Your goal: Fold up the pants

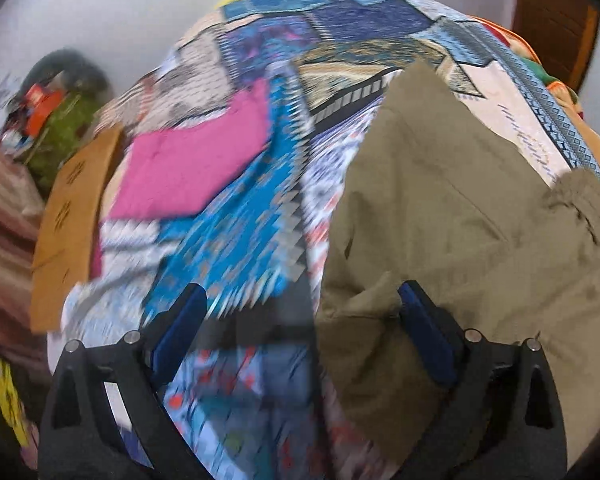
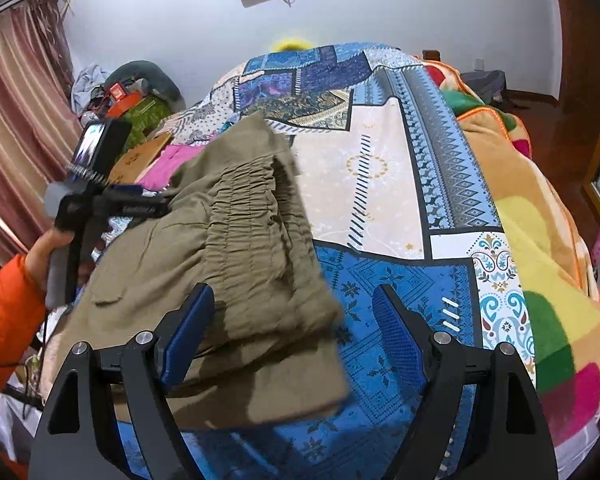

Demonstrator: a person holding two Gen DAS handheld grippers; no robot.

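Olive-khaki pants [image 1: 440, 216] lie on a patterned blue bedspread [image 1: 240, 216]. In the right wrist view the pants [image 2: 220, 264] show their gathered elastic waistband [image 2: 252, 216], folded over on top. My left gripper [image 1: 302, 300] is open above the pants' left edge, its right finger over the cloth and its left finger over the bedspread. It also shows from outside in the right wrist view [image 2: 156, 204], with its tips at the pants' edge. My right gripper [image 2: 294, 300] is open and empty above the waistband end of the pants.
Folded pink cloth [image 1: 192, 168] and orange-brown cloth [image 1: 72, 220] lie on the bed's left part. A multicoloured fleece blanket [image 2: 540, 240] covers the right side. Striped curtains [image 2: 16, 120] and a cluttered pile [image 2: 132, 96] stand at the left. The wall is behind.
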